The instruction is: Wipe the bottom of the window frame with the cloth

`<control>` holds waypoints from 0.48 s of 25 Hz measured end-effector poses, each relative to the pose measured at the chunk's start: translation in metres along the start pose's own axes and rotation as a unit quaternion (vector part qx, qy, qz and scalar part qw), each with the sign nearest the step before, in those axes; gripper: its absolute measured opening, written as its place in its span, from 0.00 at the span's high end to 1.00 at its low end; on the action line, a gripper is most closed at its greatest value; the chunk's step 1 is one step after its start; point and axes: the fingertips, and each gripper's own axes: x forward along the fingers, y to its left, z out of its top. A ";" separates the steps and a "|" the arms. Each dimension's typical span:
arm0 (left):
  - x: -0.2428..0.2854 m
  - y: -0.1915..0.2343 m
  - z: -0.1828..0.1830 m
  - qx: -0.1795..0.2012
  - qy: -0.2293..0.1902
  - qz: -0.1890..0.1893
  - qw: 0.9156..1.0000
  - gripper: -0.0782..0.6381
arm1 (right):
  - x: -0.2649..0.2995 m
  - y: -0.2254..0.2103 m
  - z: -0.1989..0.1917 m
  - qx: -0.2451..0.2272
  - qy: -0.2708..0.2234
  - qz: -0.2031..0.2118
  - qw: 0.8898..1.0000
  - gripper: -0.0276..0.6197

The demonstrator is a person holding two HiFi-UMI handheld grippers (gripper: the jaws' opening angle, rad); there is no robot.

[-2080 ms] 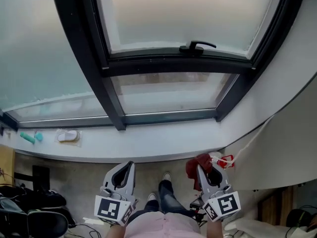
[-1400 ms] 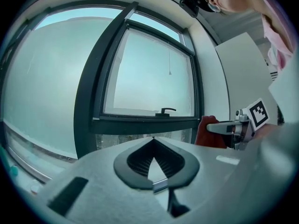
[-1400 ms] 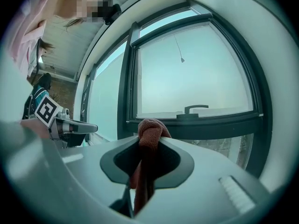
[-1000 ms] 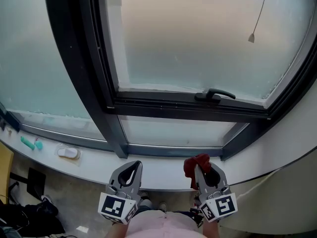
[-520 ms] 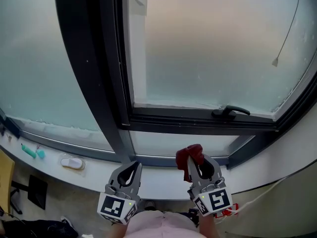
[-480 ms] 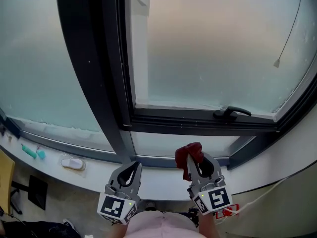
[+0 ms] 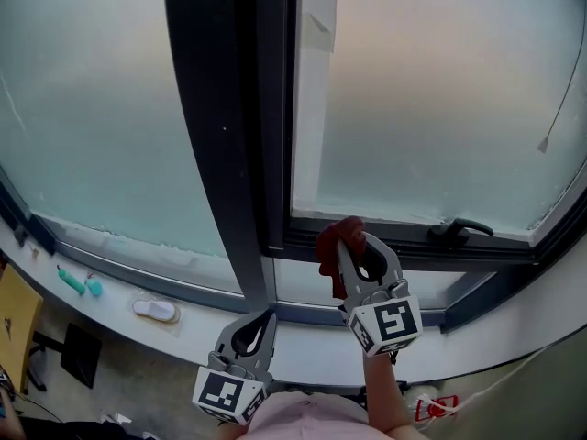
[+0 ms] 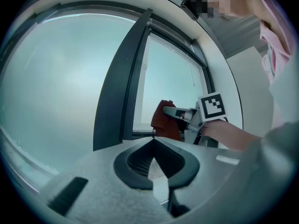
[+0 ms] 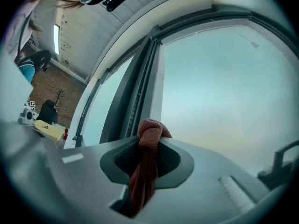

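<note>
Tightly, right tongs [image 7: 352,246] pinch bunched, fuzzy red cloth [image 7: 328,247].

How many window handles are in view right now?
1. A black lever handle sits on the window frame's bottom rail, to the right of the red cloth held in the right hand-held gripper. Others may lie outside the frame.

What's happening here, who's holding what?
A person stands at a window with a gripper in each hand. The right gripper is shut on a red cloth and holds it up at the bottom rail of the window frame, near its left corner. Whether the cloth touches the rail can't be told. The left gripper hangs lower near the sill, jaws together and holding nothing.
</note>
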 end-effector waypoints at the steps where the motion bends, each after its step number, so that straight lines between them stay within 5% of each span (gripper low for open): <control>1: -0.002 0.002 0.000 -0.001 -0.001 0.002 1.000 0.89 | 0.010 0.002 0.000 0.001 0.000 0.003 1.000 0.85; 12: -0.024 0.033 0.002 -0.016 -0.010 0.044 0.999 0.89 | 0.081 0.032 -0.021 0.008 0.055 0.049 0.997 0.85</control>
